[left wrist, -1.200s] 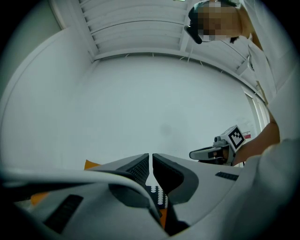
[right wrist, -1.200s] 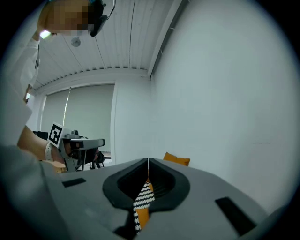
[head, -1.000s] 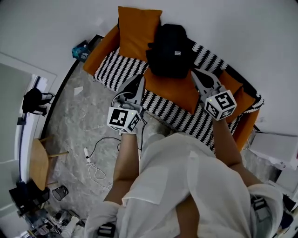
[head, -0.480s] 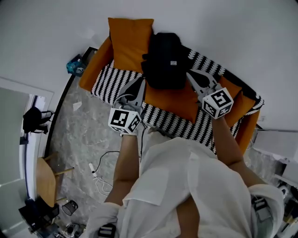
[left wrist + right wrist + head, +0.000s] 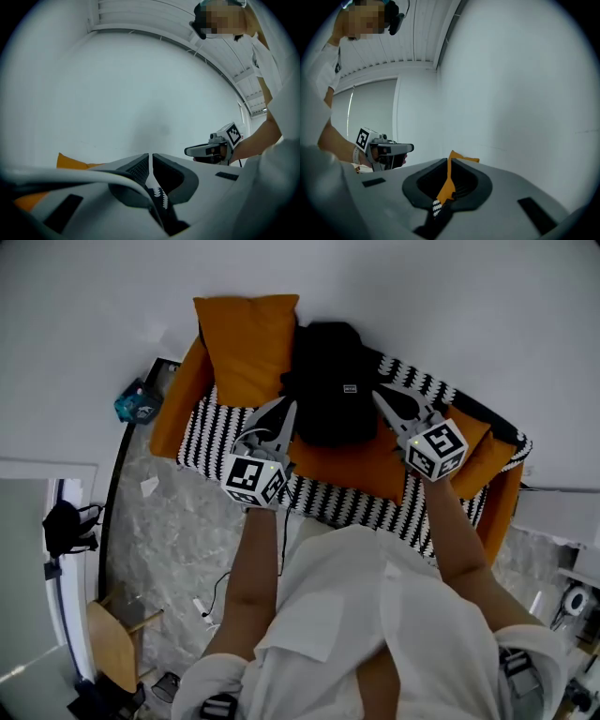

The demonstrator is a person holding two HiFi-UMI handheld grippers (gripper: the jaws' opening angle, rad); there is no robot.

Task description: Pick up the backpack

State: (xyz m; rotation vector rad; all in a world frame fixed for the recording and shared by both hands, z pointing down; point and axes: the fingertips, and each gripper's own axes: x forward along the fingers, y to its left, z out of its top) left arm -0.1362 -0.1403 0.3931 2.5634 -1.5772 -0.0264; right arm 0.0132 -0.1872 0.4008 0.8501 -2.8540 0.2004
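Note:
A black backpack (image 5: 326, 381) stands upright on the sofa, leaning against the white wall. My left gripper (image 5: 292, 406) hangs just left of the backpack's lower side, jaws shut and empty. My right gripper (image 5: 377, 394) sits just right of the backpack, also shut with nothing in it. Whether either tip touches the fabric I cannot tell. The left gripper view shows its closed jaws (image 5: 150, 157) against the wall, with the right gripper (image 5: 211, 150) beyond. The right gripper view shows its closed jaws (image 5: 449, 162) and the left gripper (image 5: 386, 150).
The sofa (image 5: 223, 420) has a black-and-white striped cover. An orange pillow (image 5: 246, 343) stands left of the backpack, and an orange seat cushion (image 5: 361, 460) lies below it. On the floor are a teal object (image 5: 139, 401), a white cable (image 5: 211, 601) and a wooden chair (image 5: 117, 652).
Both grippers have moved forward to the backpack and now flank it closely. The jaws stayed shut. The sofa has shifted in the head view as the person stepped closer.

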